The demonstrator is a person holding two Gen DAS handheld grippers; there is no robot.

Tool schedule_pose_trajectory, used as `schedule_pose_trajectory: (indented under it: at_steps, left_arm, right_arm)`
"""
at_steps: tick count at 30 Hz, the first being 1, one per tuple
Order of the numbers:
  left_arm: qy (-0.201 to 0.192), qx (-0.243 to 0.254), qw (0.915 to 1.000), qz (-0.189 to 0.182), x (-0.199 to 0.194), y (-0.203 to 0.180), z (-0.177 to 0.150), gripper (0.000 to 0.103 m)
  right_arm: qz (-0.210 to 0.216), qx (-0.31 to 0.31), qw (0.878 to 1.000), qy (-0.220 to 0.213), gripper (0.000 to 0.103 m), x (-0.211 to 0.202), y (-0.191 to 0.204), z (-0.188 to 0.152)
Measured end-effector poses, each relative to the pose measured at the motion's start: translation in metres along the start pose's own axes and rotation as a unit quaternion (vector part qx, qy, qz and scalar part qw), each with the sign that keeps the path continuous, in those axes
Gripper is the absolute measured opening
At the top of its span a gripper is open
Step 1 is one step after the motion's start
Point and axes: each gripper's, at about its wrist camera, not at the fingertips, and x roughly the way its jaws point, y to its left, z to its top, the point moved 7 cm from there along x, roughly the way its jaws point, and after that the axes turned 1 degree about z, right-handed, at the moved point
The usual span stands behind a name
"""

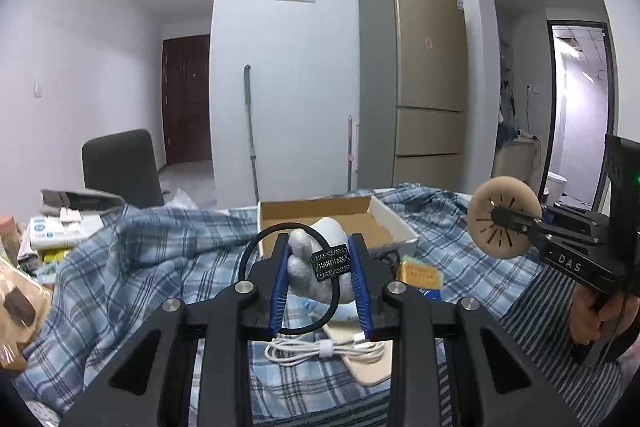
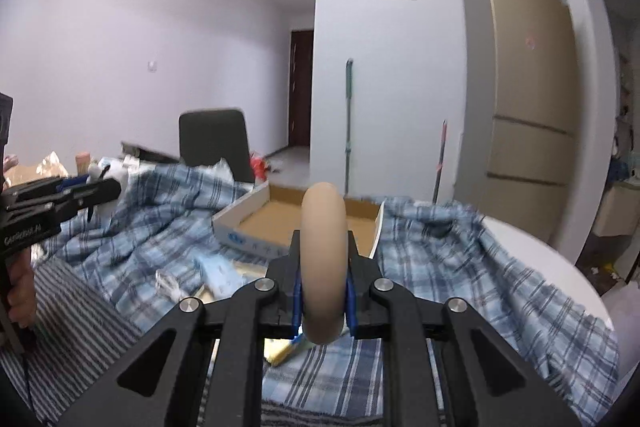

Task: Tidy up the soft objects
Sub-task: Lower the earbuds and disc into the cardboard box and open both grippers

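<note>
My left gripper (image 1: 319, 242) is shut on a grey-white soft ornament (image 1: 306, 269). A black elastic loop (image 1: 250, 251) and a black tag (image 1: 331, 264) hang from it, and the blue pads (image 1: 280, 279) press its sides. It hangs in front of an open cardboard box (image 1: 394, 223). At the right of the left wrist view, my right gripper (image 1: 502, 218) is shut on a round beige puff (image 1: 486, 243) with cut slits. In the right wrist view that puff (image 2: 323, 211) stands edge-on between the right gripper (image 2: 323, 239) jaws, before the box (image 2: 248, 237). The left gripper (image 2: 106, 187) shows at the far left.
A blue plaid cloth (image 1: 160, 247) covers the round white table (image 2: 540, 255). On it lie a coiled white cable (image 1: 324, 349), a beige pad (image 1: 372, 371) and a yellow packet (image 1: 420, 273). Clutter (image 1: 56, 227) piles at the left, with a dark chair (image 1: 120, 167) behind it. A fridge (image 1: 424, 79) stands beyond.
</note>
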Motion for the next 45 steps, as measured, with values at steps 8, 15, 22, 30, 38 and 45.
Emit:
schedule_pose_trajectory:
  at_steps: [8, 15, 22, 30, 38, 45]
  left_arm:
    - [-0.034, 0.025, 0.9991, 0.004, 0.004, -0.022, 0.054, 0.03]
    - [-0.099, 0.013, 0.9945, 0.03, 0.028, -0.032, 0.121, 0.03]
    - [-0.115, -0.025, 0.9923, 0.037, 0.06, -0.021, 0.171, 0.03]
    - [-0.084, -0.04, 0.9952, 0.029, 0.1, -0.007, 0.166, 0.03]
    - [0.055, -0.037, 0.9972, 0.035, 0.176, 0.013, 0.12, 0.03]
    - [0.164, -0.043, 0.985, 0.032, 0.241, 0.025, 0.065, 0.03]
  right_arm:
    - [-0.021, -0.008, 0.998, -0.054, 0.015, -0.008, 0.004, 0.062]
    - [-0.028, 0.0, 0.994, -0.103, 0.015, 0.017, 0.002, 0.133]
    - [-0.037, 0.041, 0.989, -0.135, 0.015, 0.05, -0.012, 0.18]
    - [-0.03, 0.06, 0.992, -0.104, 0.015, 0.083, -0.02, 0.156]
    - [-0.008, 0.073, 0.997, 0.022, 0.015, 0.158, -0.025, 0.098]
    - [-0.001, 0.071, 0.992, 0.102, 0.015, 0.207, -0.027, 0.044]
